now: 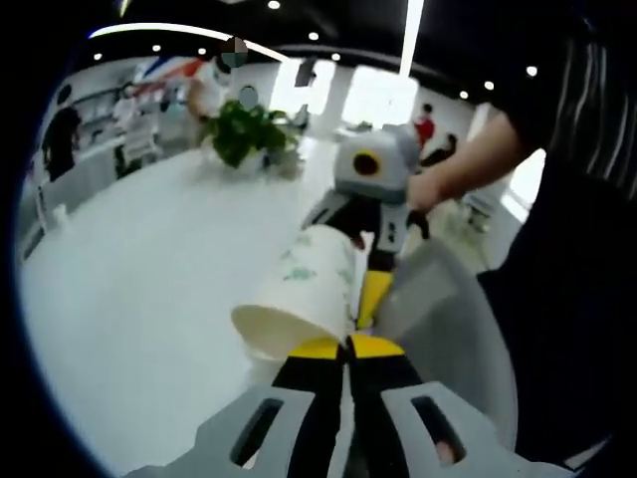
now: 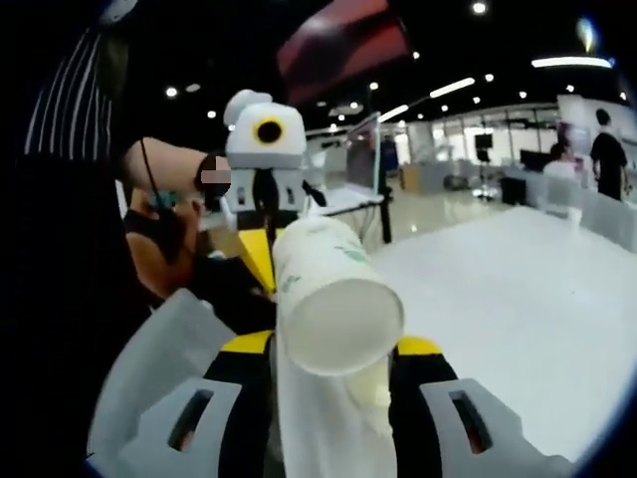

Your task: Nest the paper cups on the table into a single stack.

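Between my two grippers, held up over the white table [image 1: 149, 299], sits the stack of white paper cups with a green leaf print [image 1: 304, 289]. It lies on its side, not upright.

Left gripper view: my left gripper [image 1: 346, 349] has its yellow-tipped black jaws pressed together, tips touching the open rim end of the cups. Can't tell if a bit of rim is pinched between them. The right gripper comes in from the far side, one yellow tip running along the cup wall just beside my own tips.

Right gripper view: my right gripper [image 2: 333, 349] has its jaws spread, one on each side of the cup stack [image 2: 333, 309], clamping the cup wall. The closed base of a cup faces the camera and a second cup body continues below it between the jaws, so at least two are nested. Left gripper [image 2: 261, 254] is visible beyond, at the far end of the cups, with a hand [image 2: 169, 164] behind it.

Background: a green potted plant [image 1: 244, 131] stands at the table's far end, well apart from the cups; a person in dark striped clothing [image 1: 567, 249] is beside the table.
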{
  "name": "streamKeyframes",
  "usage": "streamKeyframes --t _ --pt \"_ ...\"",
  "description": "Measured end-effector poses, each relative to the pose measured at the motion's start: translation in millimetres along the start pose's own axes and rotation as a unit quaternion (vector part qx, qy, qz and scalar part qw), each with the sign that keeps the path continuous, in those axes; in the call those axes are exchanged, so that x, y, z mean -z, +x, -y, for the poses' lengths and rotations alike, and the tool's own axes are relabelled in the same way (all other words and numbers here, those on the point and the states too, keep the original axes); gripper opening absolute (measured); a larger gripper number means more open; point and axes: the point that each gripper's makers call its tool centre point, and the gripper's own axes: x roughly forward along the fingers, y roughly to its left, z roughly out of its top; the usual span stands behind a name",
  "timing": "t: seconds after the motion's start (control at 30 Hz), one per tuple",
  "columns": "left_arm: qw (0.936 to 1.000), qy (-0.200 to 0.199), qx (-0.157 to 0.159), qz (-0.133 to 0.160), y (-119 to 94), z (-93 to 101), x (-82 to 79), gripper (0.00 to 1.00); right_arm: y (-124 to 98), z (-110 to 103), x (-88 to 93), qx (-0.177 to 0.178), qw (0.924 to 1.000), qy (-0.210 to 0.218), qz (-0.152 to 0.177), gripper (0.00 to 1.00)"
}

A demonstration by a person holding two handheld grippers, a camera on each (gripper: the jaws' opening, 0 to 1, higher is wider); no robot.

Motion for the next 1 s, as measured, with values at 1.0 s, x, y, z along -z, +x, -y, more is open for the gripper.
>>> streamKeyframes --t 1.0 --pt "0.9985 0.001 0.014 -0.053 -5 1.7 14.4 0.0 -1 -3 -12.7 -0.009 0.9986 -0.052 -0.001 0.36"
